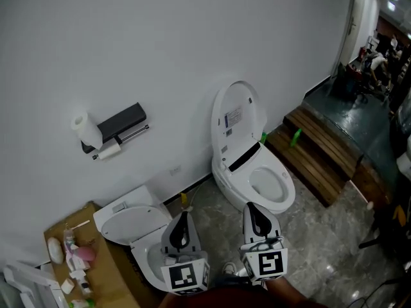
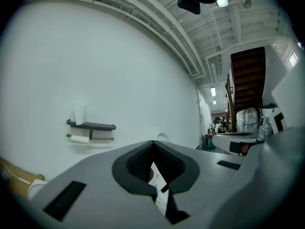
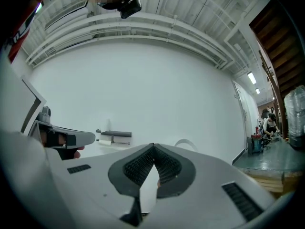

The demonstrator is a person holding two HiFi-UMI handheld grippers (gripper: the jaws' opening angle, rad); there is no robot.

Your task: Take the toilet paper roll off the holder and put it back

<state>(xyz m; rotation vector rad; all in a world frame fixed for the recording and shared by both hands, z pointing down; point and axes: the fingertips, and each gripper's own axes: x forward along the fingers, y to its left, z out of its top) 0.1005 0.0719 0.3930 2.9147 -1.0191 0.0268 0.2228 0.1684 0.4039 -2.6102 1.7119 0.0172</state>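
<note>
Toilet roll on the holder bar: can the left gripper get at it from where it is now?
Probably not yet. The left gripper is shut and well short of the toilet roll on the wall, with a closed toilet in between.

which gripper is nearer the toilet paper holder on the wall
Left. In the head view the left gripper is down-right of the holder, not touching; the right gripper sits farther right.
</note>
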